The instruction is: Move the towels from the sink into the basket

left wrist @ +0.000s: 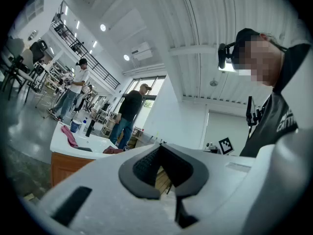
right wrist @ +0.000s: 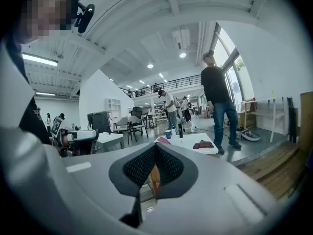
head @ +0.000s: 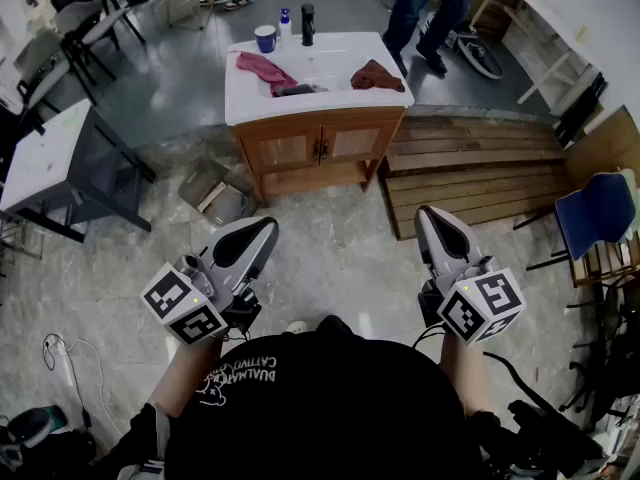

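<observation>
A white sink [head: 340, 96] on a wooden cabinet stands across the floor, well ahead of me. A pink towel [head: 265, 68] hangs over its left rim and a brown-red towel [head: 377, 75] lies on its right side. A dark cloth [head: 297, 90] shows in the basin. My left gripper [head: 262, 230] and right gripper [head: 428, 218] are held close to my body, both shut and empty, far from the sink. The left gripper view shows its gripper [left wrist: 159, 148] and both towels [left wrist: 68, 136], [left wrist: 113, 151]. The right gripper [right wrist: 155, 147] points toward the sink, with the brown-red towel [right wrist: 203, 144] small behind it.
A blue cup [head: 265, 38], a bottle and a black faucet [head: 307, 24] stand at the sink's back. A grey box-like container [head: 218, 193] lies on the floor left of the cabinet. Wooden pallets [head: 470, 168] lie right of it. A person [head: 430, 8] stands behind the sink.
</observation>
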